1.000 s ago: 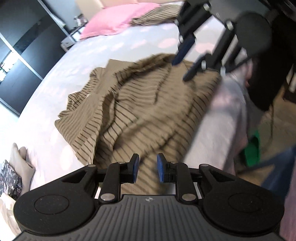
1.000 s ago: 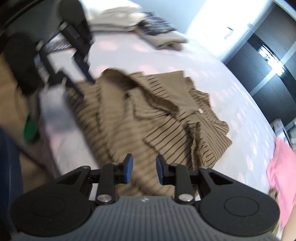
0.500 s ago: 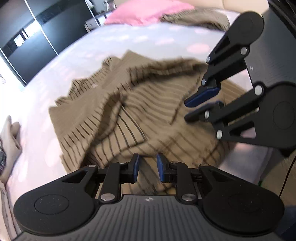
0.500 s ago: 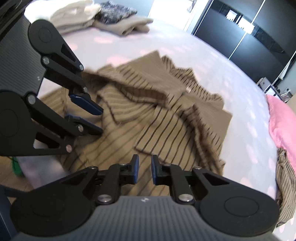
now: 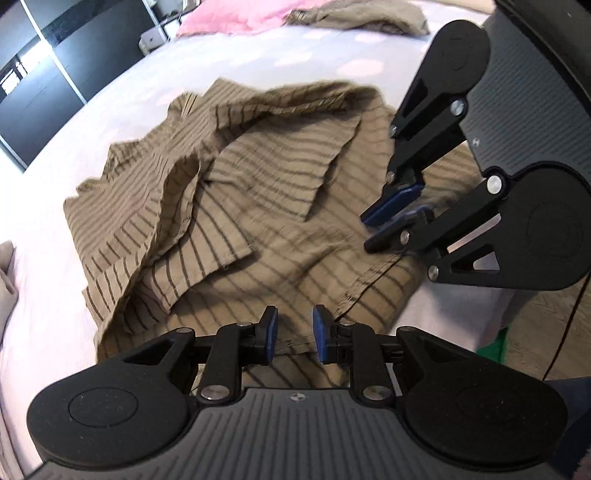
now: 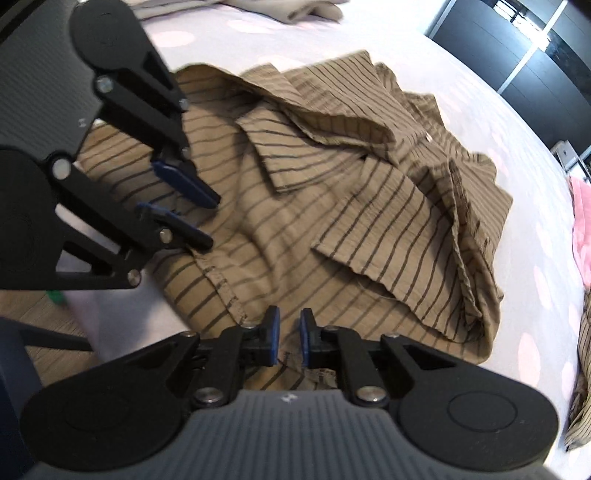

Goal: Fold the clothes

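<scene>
A crumpled tan shirt with dark stripes (image 5: 258, 206) lies on the pale bed; it also shows in the right wrist view (image 6: 351, 206). My left gripper (image 5: 294, 334) is open, its blue pads just over the shirt's near hem. My right gripper (image 6: 288, 341) is open with a narrow gap, also low over the near hem. Each gripper shows in the other's view: the right gripper (image 5: 397, 218) over the shirt's right edge, the left gripper (image 6: 184, 210) over its left edge. Neither holds cloth.
A pink pillow (image 5: 236, 18) and another striped garment (image 5: 354, 18) lie at the bed's far end. Folded clothes (image 6: 295, 7) sit at the other end. Black wardrobe doors (image 5: 33, 85) stand beyond. The bed edge and wooden floor (image 6: 48, 314) are close by.
Both grippers have come down and closer to the shirt's near hem and nearer each other. The right gripper's jaws have narrowed. The shirt lies much as before.
</scene>
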Tool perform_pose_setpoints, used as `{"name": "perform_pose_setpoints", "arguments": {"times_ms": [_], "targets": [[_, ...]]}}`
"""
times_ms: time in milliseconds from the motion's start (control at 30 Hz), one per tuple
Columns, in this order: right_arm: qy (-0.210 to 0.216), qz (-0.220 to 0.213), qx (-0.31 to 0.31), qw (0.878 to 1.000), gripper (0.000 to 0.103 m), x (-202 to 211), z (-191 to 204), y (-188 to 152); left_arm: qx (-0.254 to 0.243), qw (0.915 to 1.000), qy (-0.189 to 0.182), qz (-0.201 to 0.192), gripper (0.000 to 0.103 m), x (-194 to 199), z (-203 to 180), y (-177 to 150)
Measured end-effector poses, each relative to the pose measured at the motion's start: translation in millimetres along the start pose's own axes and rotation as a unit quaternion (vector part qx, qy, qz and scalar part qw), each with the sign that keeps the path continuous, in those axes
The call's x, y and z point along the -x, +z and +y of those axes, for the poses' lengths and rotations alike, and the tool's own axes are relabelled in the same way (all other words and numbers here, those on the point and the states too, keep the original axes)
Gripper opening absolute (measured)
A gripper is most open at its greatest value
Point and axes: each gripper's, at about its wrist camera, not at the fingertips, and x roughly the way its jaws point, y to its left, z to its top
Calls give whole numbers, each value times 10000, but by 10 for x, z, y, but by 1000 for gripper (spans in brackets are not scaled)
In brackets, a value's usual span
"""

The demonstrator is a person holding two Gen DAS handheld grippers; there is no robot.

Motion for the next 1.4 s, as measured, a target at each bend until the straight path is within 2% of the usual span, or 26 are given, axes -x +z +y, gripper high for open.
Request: {"name": "perform_pose_setpoints", "arguments": {"times_ms": [167, 300, 333, 433, 533, 633, 733, 800, 833, 867, 933, 1033, 1167, 1400], "targets": [[-362, -420, -360, 9978, 13, 158, -186, 81, 280, 9987, 253, -347, 20, 173, 131, 97], [-798, -658, -792, 9915, 14, 212, -406, 187, 398, 9973, 460, -410, 27, 86, 263, 223], [-892, -689, -832, 9901, 16, 202, -459, 221, 427, 9969, 512, -426, 27, 64, 296, 255], [-1173, -771, -832, 9866, 36, 160, -579, 326, 516, 9953, 668, -473, 30, -1, 395, 350], [-1432, -832, -702, 9837, 37, 91, -652, 434, 604, 9934, 823, -520, 43, -67, 493, 445], [-1516, -799, -653, 9830, 37, -66, -748, 539, 606, 9923, 903, -600, 43, -141, 564, 555], [-1424, -805, -814, 9832, 37, -207, -872, 611, 641, 9916, 854, -731, 43, -235, 623, 631], [-1326, -829, -899, 9836, 30, -269, -925, 628, 785, 9912, 759, -753, 39, -312, 697, 652], [-1262, -861, -873, 9844, 12, -273, -927, 625, 847, 9910, 707, -763, 28, -346, 731, 659], [-1200, -884, -816, 9855, 3, -277, -916, 619, 865, 9913, 630, -767, 23, -364, 753, 655], [-1053, -896, -594, 9886, 2, -268, -845, 583, 796, 9928, 499, -737, 15, -377, 750, 643], [-714, -786, -354, 9937, 1, -277, -734, 525, 713, 9945, 367, -674, 10, -409, 706, 603], [-572, -558, -25, 9968, 1, -409, -583, 452, 707, 9957, 231, -547, 9, -492, 644, 532], [-506, -384, 33, 9980, 2, -626, -492, 374, 781, 9961, 25, -409, 9, -597, 590, 438]]}}
